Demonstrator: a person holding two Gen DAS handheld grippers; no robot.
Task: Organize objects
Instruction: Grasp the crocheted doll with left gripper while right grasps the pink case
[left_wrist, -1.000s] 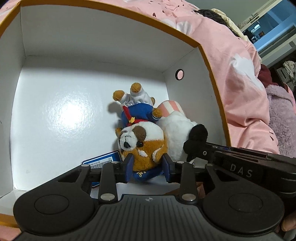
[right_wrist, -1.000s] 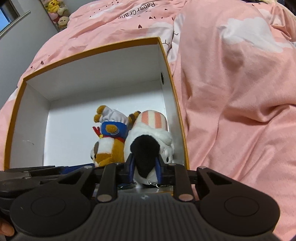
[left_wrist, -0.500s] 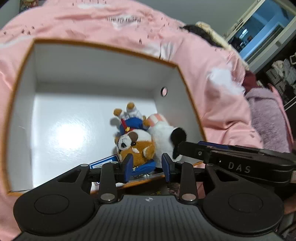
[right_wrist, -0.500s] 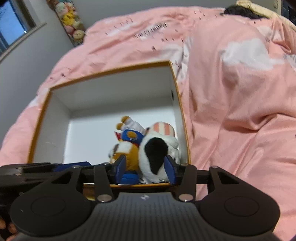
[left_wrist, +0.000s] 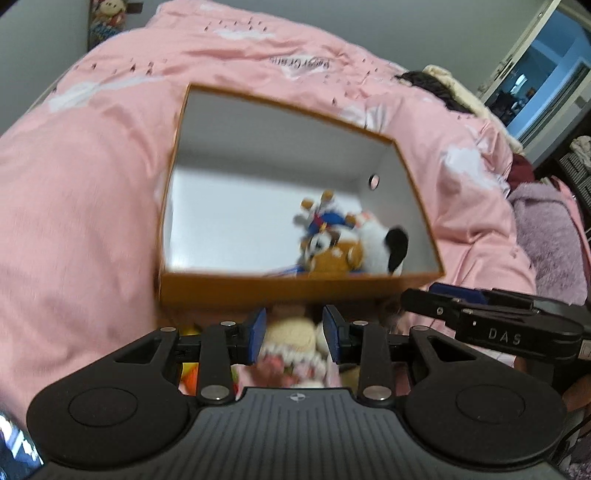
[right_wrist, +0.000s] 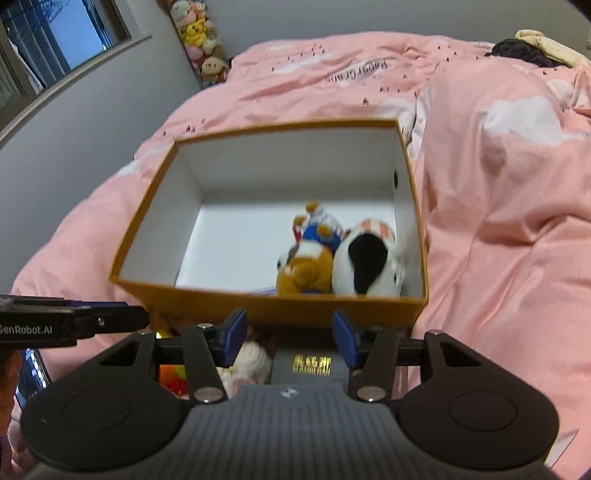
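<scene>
An orange box (left_wrist: 295, 284) with a white inside stands on the pink bed. In its near right corner lie a brown dog plush in a blue outfit (left_wrist: 328, 251) and a white and black plush with a striped cap (left_wrist: 380, 247). Both also show in the right wrist view: the dog plush (right_wrist: 303, 266) and the white and black plush (right_wrist: 365, 262) inside the box (right_wrist: 258, 306). My left gripper (left_wrist: 294, 332) hovers outside the box's near wall, its jaws opening and nothing between them. My right gripper (right_wrist: 290, 338) hovers there too, jaws opening, nothing between them.
In front of the box lie a cream plush (left_wrist: 291, 336), a yellow and orange toy (right_wrist: 171, 373) and a black box with gold print (right_wrist: 310, 363). The pink duvet (right_wrist: 498, 221) surrounds everything. A purple fluffy thing (left_wrist: 546, 236) lies to the right. Stacked plush toys (right_wrist: 199, 40) fill the far corner.
Both grippers let go of their plush toys and drew back and up out of the box. The right jaws opened wide; the toys stay in the box's corner.
</scene>
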